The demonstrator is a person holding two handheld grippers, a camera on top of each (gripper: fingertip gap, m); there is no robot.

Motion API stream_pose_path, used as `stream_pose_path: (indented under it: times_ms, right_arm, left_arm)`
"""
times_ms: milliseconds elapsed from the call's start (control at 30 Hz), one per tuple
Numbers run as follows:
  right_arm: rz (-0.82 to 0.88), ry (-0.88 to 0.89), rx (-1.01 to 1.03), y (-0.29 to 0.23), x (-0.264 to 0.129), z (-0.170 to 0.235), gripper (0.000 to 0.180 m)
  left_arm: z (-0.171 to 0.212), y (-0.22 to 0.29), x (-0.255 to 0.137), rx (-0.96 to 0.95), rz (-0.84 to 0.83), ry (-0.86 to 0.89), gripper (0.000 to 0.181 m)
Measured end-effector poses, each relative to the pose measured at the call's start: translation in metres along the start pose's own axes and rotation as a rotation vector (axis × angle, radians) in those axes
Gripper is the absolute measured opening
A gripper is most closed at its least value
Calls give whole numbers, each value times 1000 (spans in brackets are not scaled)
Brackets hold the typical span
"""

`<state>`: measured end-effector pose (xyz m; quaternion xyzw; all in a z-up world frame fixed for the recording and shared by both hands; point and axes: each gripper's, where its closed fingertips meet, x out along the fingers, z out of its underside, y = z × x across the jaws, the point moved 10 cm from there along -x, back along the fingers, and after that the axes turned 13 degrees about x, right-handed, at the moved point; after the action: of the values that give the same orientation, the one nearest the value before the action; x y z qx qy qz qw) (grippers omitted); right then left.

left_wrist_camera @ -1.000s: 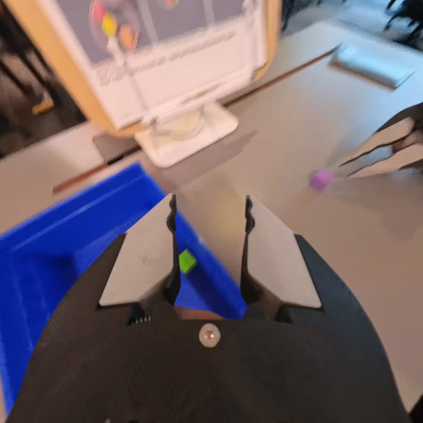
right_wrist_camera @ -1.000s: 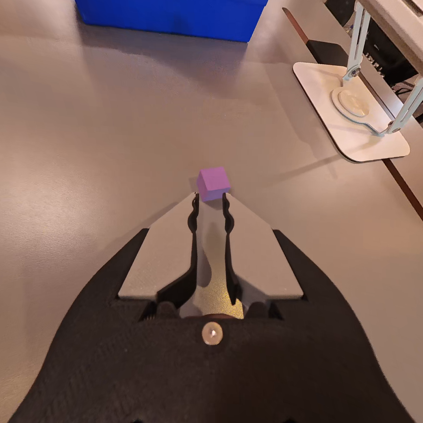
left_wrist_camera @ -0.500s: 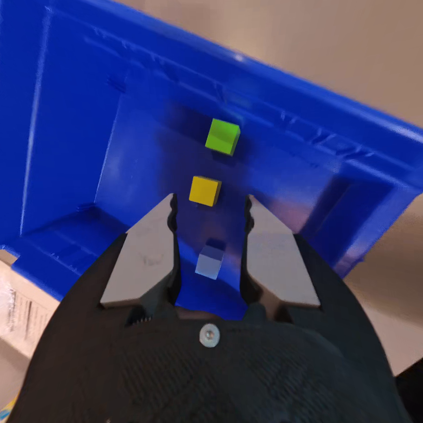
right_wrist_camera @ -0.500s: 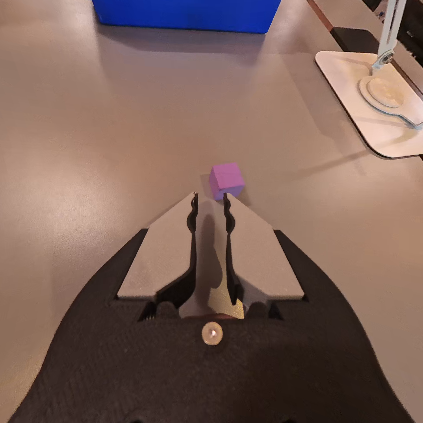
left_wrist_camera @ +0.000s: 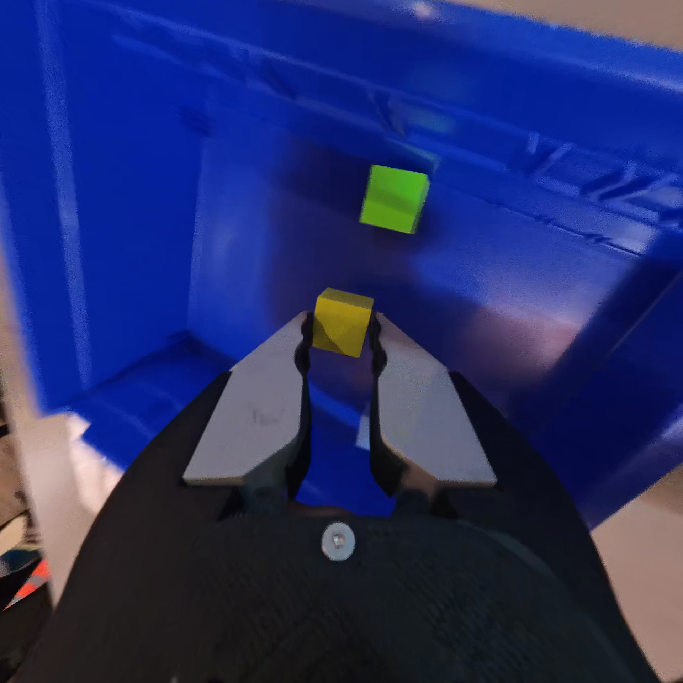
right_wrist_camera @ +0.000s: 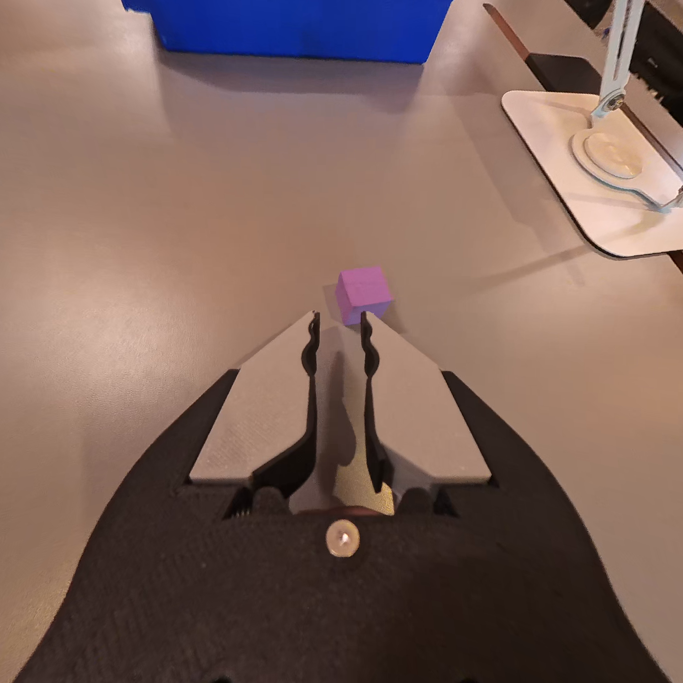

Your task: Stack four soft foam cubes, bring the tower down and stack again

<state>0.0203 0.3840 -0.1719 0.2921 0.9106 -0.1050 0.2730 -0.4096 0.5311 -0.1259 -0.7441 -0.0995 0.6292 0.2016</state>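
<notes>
Left gripper reaches into the blue bin, its 2 fingertips closed against the sides of the yellow cube, while the green cube lies deeper in the bin, well apart from the yellow one. Right gripper hangs over the table on the near side of the bin, slightly parted and holding nothing, with the purple cube on the table just beyond its tips.
</notes>
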Motion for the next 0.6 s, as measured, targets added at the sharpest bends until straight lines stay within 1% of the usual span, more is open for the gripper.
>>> stream_pose_path:
  times_ms: [100,167,267,333,400,467,533,600]
  right_arm:
    - [-6,35,34,3,-4,-2,19]
    - [-4,51,53,6,-6,-4,20]
    - [-2,77,76,7,-10,-6,20]
    - [-5,97,90,8,-13,-8,20]
    - [-8,122,102,8,-16,-10,22]
    - [-14,150,114,8,-19,-11,24]
    - [-13,177,125,9,-22,-12,25]
    - [5,204,142,12,-25,-12,27]
  left_arm:
    - [-5,-14,-48,10,-237,74,29]
    - [-23,-19,-85,3,-358,206,29]
    - [-67,-9,-132,41,-449,468,29]
    - [-104,10,-150,113,-480,609,29]
    - [-142,34,-156,186,-503,734,29]
    - [-179,56,-147,193,-480,859,28]
    - [-216,70,-125,112,-415,962,28]
    - [-246,75,-91,-2,-361,991,28]
